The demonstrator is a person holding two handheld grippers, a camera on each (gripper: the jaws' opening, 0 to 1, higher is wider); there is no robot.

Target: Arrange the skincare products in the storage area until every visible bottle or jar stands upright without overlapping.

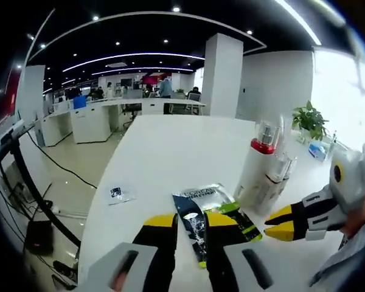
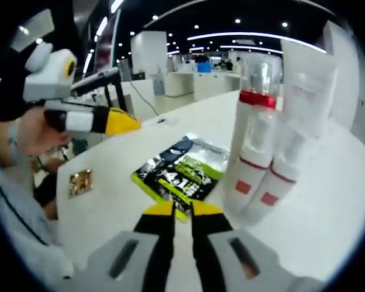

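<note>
A tall white bottle with a red collar and a clear cap stands upright on the white table. A shorter white bottle stands tight against it, and a white tube rises behind them. Black and green sachets lie flat beside the bottles. My left gripper hovers over the sachets with a narrow slit between its jaws and nothing held. My right gripper is low over the table just short of the sachets, jaws together and empty.
A small clear packet lies near the table's left edge, and a gold square lies near the person's hand. A potted plant and a blue item sit at the far right. Office desks stand beyond.
</note>
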